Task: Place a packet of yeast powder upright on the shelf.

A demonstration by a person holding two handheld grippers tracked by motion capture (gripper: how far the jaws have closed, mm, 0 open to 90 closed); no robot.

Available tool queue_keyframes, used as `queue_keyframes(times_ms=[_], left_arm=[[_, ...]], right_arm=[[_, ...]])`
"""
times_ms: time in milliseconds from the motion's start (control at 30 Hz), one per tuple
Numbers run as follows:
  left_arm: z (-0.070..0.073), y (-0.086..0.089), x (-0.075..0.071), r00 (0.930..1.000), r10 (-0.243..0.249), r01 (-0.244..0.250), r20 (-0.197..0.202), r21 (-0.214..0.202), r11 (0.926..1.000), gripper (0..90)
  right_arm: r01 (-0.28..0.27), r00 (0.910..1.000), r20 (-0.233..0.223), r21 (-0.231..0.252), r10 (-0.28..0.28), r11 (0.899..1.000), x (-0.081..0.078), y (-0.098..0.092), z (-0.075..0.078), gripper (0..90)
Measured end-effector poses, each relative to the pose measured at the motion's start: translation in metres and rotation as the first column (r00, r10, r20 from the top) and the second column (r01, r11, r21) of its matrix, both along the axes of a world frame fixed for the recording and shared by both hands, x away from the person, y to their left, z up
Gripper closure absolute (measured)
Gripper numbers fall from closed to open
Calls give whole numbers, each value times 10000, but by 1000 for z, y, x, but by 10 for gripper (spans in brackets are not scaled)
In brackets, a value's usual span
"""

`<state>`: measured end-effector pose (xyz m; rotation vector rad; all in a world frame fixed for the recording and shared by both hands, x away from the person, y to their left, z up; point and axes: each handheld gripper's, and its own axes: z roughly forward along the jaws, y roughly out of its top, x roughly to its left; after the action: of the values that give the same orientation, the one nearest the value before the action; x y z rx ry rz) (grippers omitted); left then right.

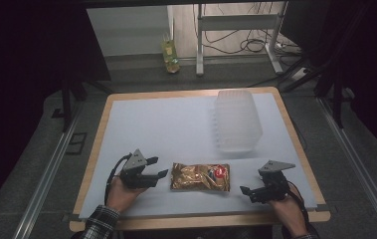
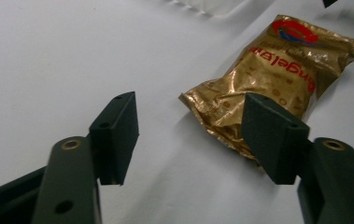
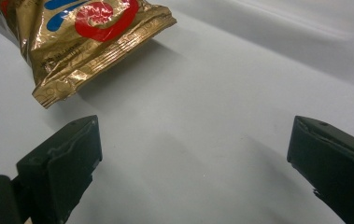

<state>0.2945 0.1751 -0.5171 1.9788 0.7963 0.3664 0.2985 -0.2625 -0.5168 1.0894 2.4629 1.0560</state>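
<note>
The gold bag lies flat on the worktop near its front edge, between the two hand-held grippers. The left hand-held gripper sits just beside the bag's left end with its jaws spread and nothing between them; the right hand-held gripper rests a little apart from the bag's right end, jaws also wide and empty.

My guess is that the bag is what gets picked up. The foil looks slick and crinkly, so a pinch on the sealed edge could slide off, and a pinch on the puffed middle could crush whatever is inside. From the left gripper view the bag's near corner sits off towards one jaw, not centred, so closing from there might just nudge it sideways. A stack of clear tubs stands well behind the bag; a high lift swung back could knock it.

The bag's long axis runs left to right across the worktop, with the red logo end towards the right hand-held gripper.
</note>
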Motion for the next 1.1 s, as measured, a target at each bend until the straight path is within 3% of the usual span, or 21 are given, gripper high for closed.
queue_keyframes(times_ms=[133, 200, 400, 533, 700, 967, 1100], left_arm=[[3, -2, 0, 9997, -71, 67, -238, -168, 9998, 444], [4, -5, -2, 9998, -133, 130, -176, -169, 9998, 477], [7, -14, -3, 9996, -298, 298, -20, -218, 9993, 637], [6, -21, -1, 9996, -251, 247, -147, -297, 9993, 783], [4, -37, -2, 9979, -623, 621, -165, -111, 9980, 896], [-4, -52, -1, 9943, -1010, 1013, -331, 77, 9948, 898], [-14, -54, 2, 9927, -974, 981, -706, 68, 9952, 898]], right_arm=[[17, 10000, 24, -1, -17, 10000, 0, 0, 0, 32], [33, 10000, 26, -19, -33, 10000, 0, 0, 0, 32], [30, 10000, 26, -57, -30, 10000, 0, 0, 0, 32], [31, 10000, 22, -81, -31, 10000, 0, 0, 0, 32], [18, 10000, 8, -252, -18, 9997, 0, 0, -1, 32], [2, 10000, 26, -333, -2, 9994, 0, 1, -1, 32], [-19, 10000, -1, -484, 19, 9988, 0, 1, -2, 33]])
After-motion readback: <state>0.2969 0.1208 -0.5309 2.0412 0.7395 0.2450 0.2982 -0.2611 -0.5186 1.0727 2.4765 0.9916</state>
